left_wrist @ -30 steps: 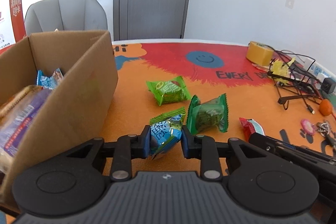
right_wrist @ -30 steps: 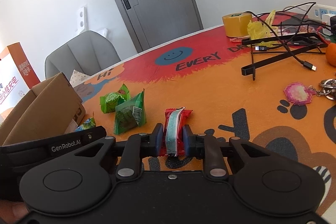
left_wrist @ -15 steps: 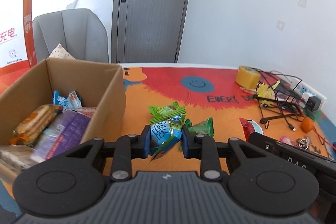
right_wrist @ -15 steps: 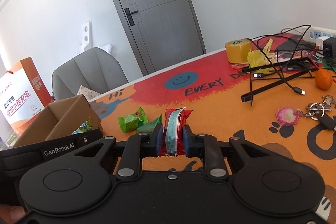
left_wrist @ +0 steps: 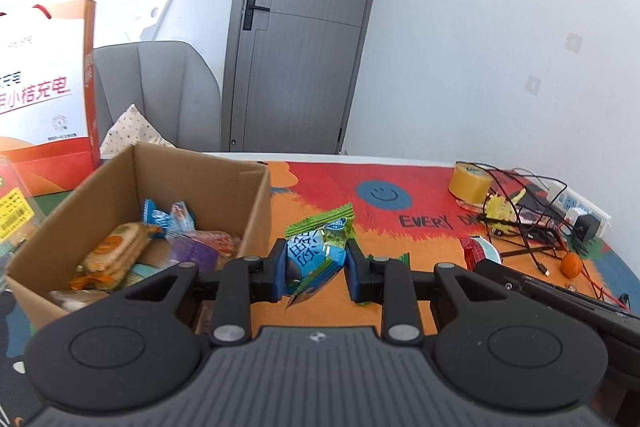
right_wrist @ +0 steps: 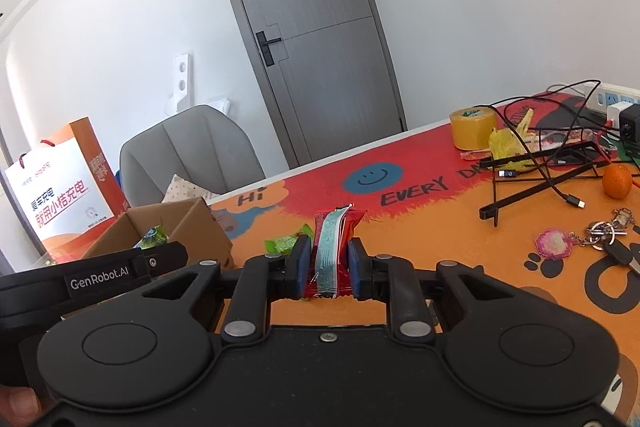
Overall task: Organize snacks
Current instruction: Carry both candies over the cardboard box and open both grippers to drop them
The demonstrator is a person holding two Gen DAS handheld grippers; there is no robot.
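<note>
Left wrist: left hand-held gripper (left_wrist: 316, 269) pinches blue-green snack packet (left_wrist: 314, 257) beside cardboard box (left_wrist: 256, 203).

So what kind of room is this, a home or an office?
Probably a small office or meeting room: a grey door, a padded grey chair, and a table strewn with charging cables.

White walls, a grey door (left_wrist: 304, 39) and a grey chair (right_wrist: 188, 155).

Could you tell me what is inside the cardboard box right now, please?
The box holds a biscuit pack, a blue wrapper and a purple packet; lower layers are hidden by the left gripper.
</note>
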